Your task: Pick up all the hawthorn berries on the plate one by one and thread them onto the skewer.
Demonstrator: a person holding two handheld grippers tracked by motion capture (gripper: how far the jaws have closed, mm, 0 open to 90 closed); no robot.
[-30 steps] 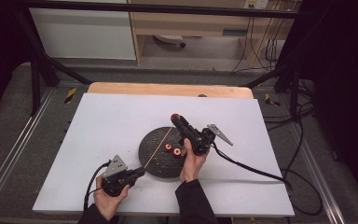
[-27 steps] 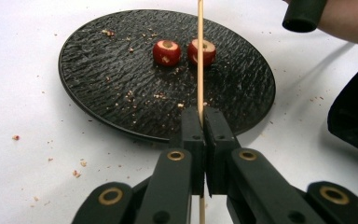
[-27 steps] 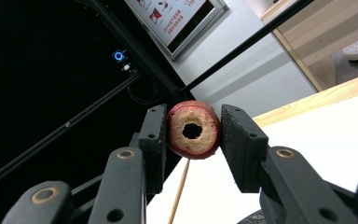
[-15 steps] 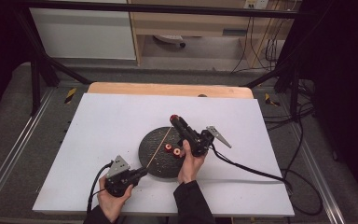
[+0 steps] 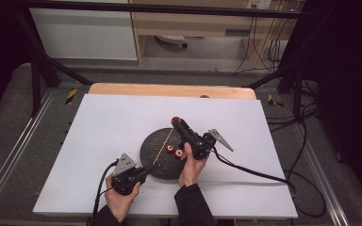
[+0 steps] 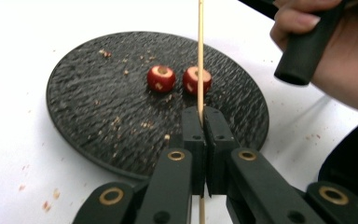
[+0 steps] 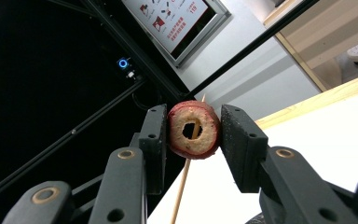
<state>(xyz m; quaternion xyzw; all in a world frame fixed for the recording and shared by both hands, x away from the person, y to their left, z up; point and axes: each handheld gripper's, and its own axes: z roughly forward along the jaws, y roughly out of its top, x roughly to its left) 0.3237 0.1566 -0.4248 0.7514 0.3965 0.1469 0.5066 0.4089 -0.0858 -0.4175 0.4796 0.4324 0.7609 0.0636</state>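
Observation:
A thin wooden skewer (image 6: 200, 56) is clamped in my left gripper (image 6: 200, 116), which is shut on it. The skewer points over a black round plate (image 6: 98, 107) where two red cored fruits (image 6: 161, 78) (image 6: 197, 80) lie. In the high view the left gripper (image 5: 143, 172) sits at the plate's (image 5: 153, 141) near-left rim. The right gripper (image 5: 176, 121) is raised over the plate's far side. It is shut on a red cored fruit piece (image 7: 194, 129). The skewer (image 7: 182, 186) runs behind that piece and shows through its hole.
The plate rests on a white table sheet (image 5: 99, 127), with crumbs scattered on the plate and the sheet around it. A wooden edge (image 5: 169, 90) runs along the back. The right gripper's cable (image 5: 254, 173) trails off to the right across the sheet.
The left gripper has edged a little to the right toward the plate, carrying the skewer. The right gripper has held almost still with its fruit piece.

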